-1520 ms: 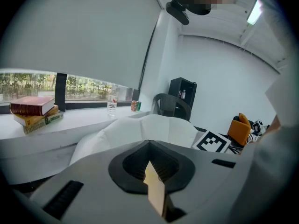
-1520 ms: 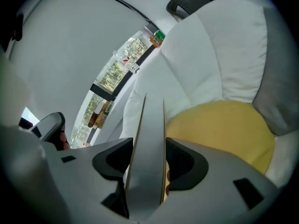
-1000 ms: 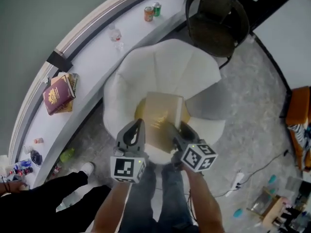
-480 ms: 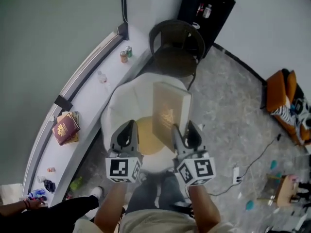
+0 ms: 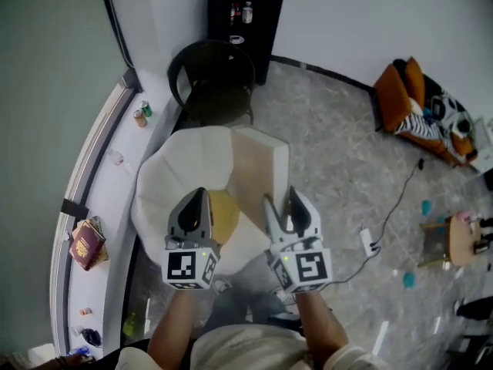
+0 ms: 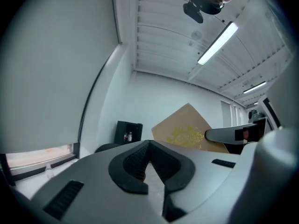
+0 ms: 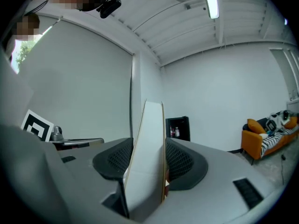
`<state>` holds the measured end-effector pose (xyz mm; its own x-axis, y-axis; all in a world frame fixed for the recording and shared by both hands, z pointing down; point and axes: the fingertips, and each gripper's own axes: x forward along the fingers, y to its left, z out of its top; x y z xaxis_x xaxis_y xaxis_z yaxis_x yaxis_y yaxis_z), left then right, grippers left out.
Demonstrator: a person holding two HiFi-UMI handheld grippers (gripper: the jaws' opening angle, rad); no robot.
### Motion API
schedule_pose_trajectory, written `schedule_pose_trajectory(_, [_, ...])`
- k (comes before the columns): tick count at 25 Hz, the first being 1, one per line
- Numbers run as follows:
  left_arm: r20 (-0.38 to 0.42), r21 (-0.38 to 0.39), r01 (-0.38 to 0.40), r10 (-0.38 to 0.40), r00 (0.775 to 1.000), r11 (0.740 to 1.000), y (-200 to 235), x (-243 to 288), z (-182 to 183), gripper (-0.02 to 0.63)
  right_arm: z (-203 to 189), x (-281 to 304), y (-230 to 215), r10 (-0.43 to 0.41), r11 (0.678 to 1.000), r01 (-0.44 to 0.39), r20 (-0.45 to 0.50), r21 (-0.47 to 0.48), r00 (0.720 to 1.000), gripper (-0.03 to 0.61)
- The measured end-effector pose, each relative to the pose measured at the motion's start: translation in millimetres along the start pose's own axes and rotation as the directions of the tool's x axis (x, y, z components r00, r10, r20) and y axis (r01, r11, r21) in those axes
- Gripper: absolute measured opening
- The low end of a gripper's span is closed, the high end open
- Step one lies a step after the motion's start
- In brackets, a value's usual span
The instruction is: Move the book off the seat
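- The right gripper (image 5: 283,206) is closed tightly on the lower edge of the tan hardcover book with a gold ornament on its cover (image 5: 258,168). In the right gripper view the two black pads press on both covers of this book (image 7: 149,125), which stands upright between them.
- The left gripper (image 5: 194,206) holds nothing. In its own view the jaws are together at the tips and only bare air shows behind them (image 6: 149,164). The book (image 6: 184,129) appears beside it, tilted, in the other gripper.
- The book is raised in the air and touches nothing except the right gripper. In the head view it hangs over the right part of the white petal-shaped armchair (image 5: 181,160).
- The round yellow seat cushion (image 5: 219,214) lies uncovered, so I judge that the lifting part is done.
- What is left, as I judge: to carry the book away from the armchair and to put it down somewhere. It is not yet set down.
- Farther away stand a black round chair (image 5: 212,75) and a black cabinet (image 5: 243,14). The long white surface along the wall (image 5: 100,176) at the left carries two drink cans (image 5: 141,114) and a dark red book (image 5: 85,241).
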<state>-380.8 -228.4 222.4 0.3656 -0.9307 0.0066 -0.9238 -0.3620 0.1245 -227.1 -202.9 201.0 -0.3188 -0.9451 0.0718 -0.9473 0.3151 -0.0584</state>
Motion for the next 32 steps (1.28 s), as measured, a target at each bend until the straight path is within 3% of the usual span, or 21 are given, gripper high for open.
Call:
schedule_pose_trajectory(4, [-0.004, 0.003, 0.147, -0.147, 0.989, 0.989, -97.9, 33.1, 0.5, 0.006, 15.6, -61.3, -86.4, -0.160, 0.987, 0.160, 0.027, 0.009, 0.987, 0.222])
schedule_pose_trajectory(7, [-0.007, 0.015, 0.276, -0.276, 0.961, 0.961, -190.1, 56.5, 1.6, 0.006, 27.5, -122.4, -160.4, -0.293, 0.956, 0.293, 0.058, 0.018, 0.954, 0.222])
schedule_pose_trajectory(10, [-0.014, 0.018, 0.402, -0.402, 0.916, 0.916, -292.1, 73.4, 0.8, 0.006, 36.1, -193.1, -236.2, -0.438, 0.899, 0.436, 0.072, 0.041, 0.896, 0.222])
schedule_pose_trajectory(14, [-0.020, 0.020, 0.558, -0.558, 0.830, 0.830, -427.2, 78.1, -7.4, 0.006, 33.5, -292.3, -322.9, -0.603, 0.797, 0.598, 0.069, 0.082, 0.795, 0.222])
schedule_pose_trajectory(17, [-0.025, 0.015, 0.663, -0.663, 0.748, 0.748, -528.8, 70.5, -13.3, 0.006, 30.9, -370.8, -375.1, -0.692, 0.722, 0.686, 0.078, 0.096, 0.718, 0.222])
schedule_pose_trajectory(22, [-0.039, -0.010, 0.815, -0.815, 0.579, 0.579, -678.3, 28.1, -26.5, 0.006, 26.2, -507.7, -427.6, -0.839, 0.544, 0.829, 0.055, 0.134, 0.541, 0.222])
schedule_pose_trajectory(25, [-0.060, -0.020, 0.879, -0.878, 0.475, 0.477, -742.5, 1.1, -33.5, 0.006, 20.7, -571.2, -439.9, -0.894, 0.448, 0.881, 0.061, 0.152, 0.444, 0.222])
schedule_pose_trajectory(32, [-0.077, -0.032, 0.976, -0.974, 0.214, 0.217, -866.3, -64.7, -50.1, 0.006, 6.8, -709.2, -443.0, -0.982, 0.183, 0.964, 0.073, 0.191, 0.172, 0.222])
